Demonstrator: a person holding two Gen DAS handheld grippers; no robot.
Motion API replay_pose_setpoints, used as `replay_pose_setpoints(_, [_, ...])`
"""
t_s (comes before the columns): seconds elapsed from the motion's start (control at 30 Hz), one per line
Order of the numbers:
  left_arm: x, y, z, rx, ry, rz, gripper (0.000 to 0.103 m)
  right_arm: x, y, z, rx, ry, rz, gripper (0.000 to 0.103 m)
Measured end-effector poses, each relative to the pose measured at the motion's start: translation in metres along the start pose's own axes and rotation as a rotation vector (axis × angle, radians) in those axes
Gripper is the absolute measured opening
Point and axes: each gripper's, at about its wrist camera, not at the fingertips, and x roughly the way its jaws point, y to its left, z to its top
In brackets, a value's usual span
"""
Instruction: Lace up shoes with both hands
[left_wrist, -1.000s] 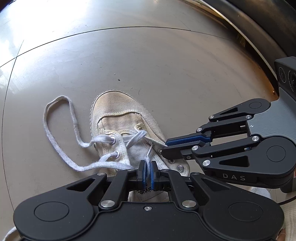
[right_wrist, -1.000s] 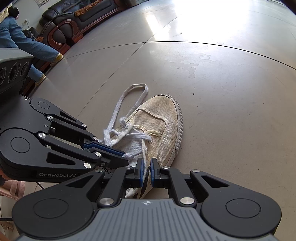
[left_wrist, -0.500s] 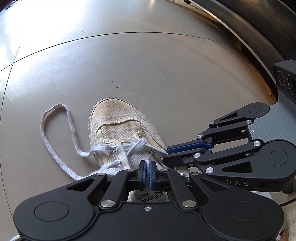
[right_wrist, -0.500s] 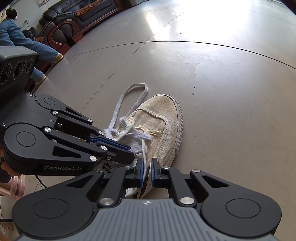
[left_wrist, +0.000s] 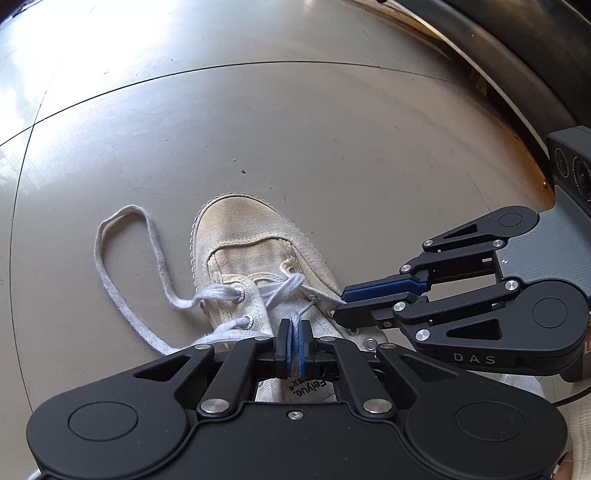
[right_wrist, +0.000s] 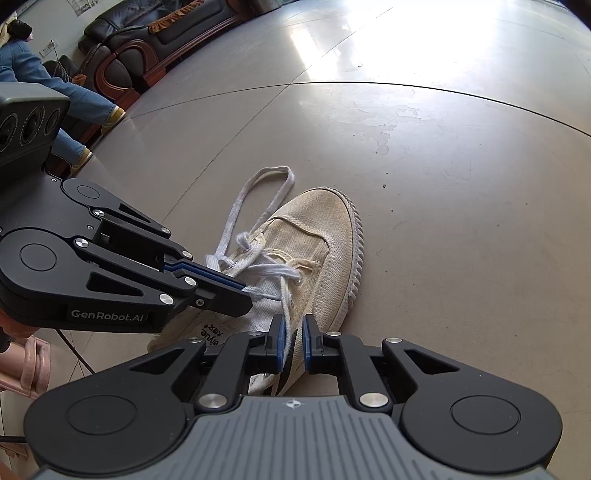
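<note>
On the grey tiled floor (left_wrist: 332, 155), a worn cream canvas sneaker (left_wrist: 258, 254) lies flat on its sole, its long axis running from the heel under both tools to the rubber toe cap, which points away from them. In the right wrist view the toe leans a little toward the right.

Over the tongue, the left gripper (left_wrist: 294, 332) has its blue pads pressed together on the thin tip of the white shoelace (left_wrist: 221, 293); that strand climbs from the pads toward the eyelets on the shoe's right flap. By my reading this lace end is what the next threading turns on, and the left gripper already owns it.

The right gripper (right_wrist: 293, 345) sits just beside the same flap, its tips at the metal eyelets (left_wrist: 330, 312). Its jaws stand a narrow gap apart. A lace strand runs down between them in the right wrist view, but whether the pads actually pinch it I cannot tell; it looks loose.

Off the shoe's left side, the slack of the lace makes a long loop on the floor, leaving through the two left eyelets.

Only the lowest rows look threaded, so the lacing seems early. The free eyelets lie nearer the right gripper than the held tip does.
</note>
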Motion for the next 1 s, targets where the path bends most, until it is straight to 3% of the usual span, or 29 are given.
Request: replay_pose_setpoints(1.0, [-0.0008,0.0059,0.0018,-0.016,-0.007,-0.022,0.0,-0.0016,0.0007,-0.0021,-0.002,-0.001,0.002,0.011])
